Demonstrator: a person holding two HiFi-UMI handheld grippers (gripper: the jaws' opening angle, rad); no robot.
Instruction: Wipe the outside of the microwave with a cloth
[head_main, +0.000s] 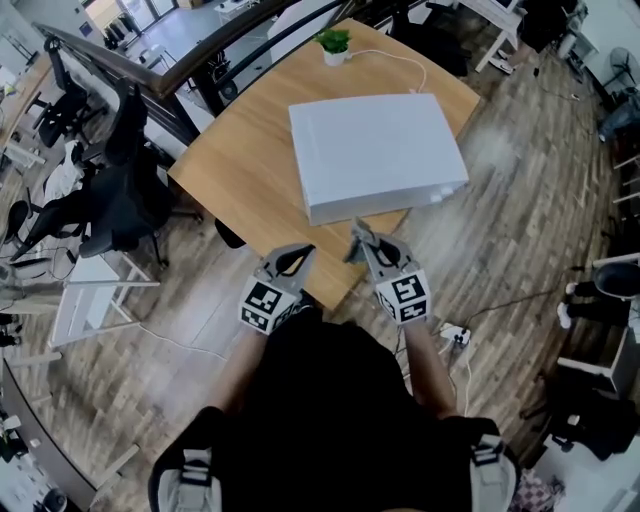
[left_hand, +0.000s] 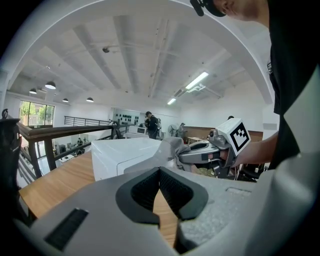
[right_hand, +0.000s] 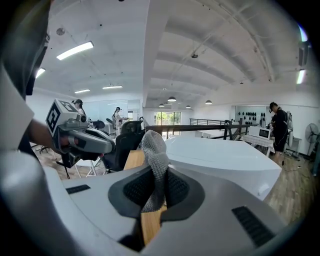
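Observation:
A white microwave (head_main: 375, 150) sits on the wooden table (head_main: 240, 170), with its front edge facing me. My right gripper (head_main: 362, 240) is shut on a grey knitted cloth (head_main: 357, 236) just in front of the microwave's near lower edge. In the right gripper view the cloth (right_hand: 154, 150) stands up between the jaws, with the microwave (right_hand: 220, 160) to their right. My left gripper (head_main: 290, 262) hovers at the table's near edge, left of the right one, jaws shut and holding nothing. The left gripper view shows the microwave (left_hand: 125, 155) ahead and the cloth (left_hand: 170, 150) beside it.
A small potted plant (head_main: 333, 44) and a white cable (head_main: 400, 60) lie at the table's far side. Black office chairs (head_main: 110, 200) stand to the left and a power strip (head_main: 455, 335) lies on the wooden floor. A railing (right_hand: 200, 127) runs behind the table.

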